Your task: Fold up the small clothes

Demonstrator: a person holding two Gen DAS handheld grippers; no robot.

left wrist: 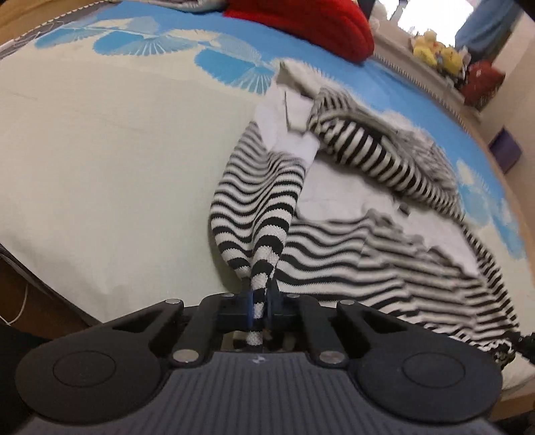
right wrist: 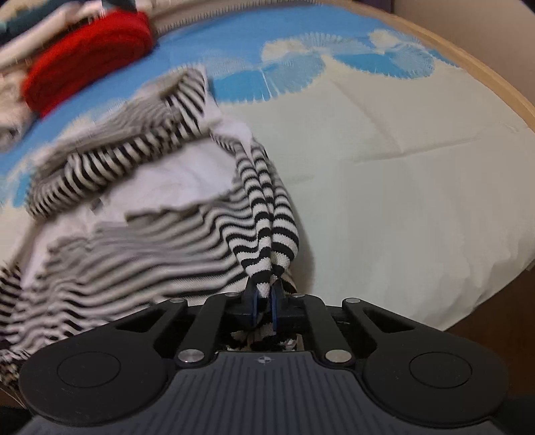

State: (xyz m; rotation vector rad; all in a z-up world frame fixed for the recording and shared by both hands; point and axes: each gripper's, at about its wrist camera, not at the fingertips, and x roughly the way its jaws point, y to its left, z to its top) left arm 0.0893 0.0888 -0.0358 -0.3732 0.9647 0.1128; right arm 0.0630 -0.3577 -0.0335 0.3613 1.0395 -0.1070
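A black-and-white striped knit garment point(left wrist: 351, 254) with a white collar part lies crumpled on a bed. My left gripper point(left wrist: 260, 309) is shut on a bunched striped edge of it, and the cloth runs taut from the blue pads up toward the white part. In the right wrist view the same striped garment point(right wrist: 140, 241) spreads to the left. My right gripper point(right wrist: 264, 309) is shut on another bunched edge, with striped folds rising from between its pads. A striped sleeve point(right wrist: 110, 167) lies across the white area behind.
The bed cover point(left wrist: 117, 160) is pale cream with blue fan prints at the far side. A red folded garment point(left wrist: 311, 23) lies at the back, with other clothes point(right wrist: 50, 20) beside it. Plush toys point(left wrist: 438, 50) sit on a ledge at right. A wooden bed edge point(right wrist: 495, 83) curves around.
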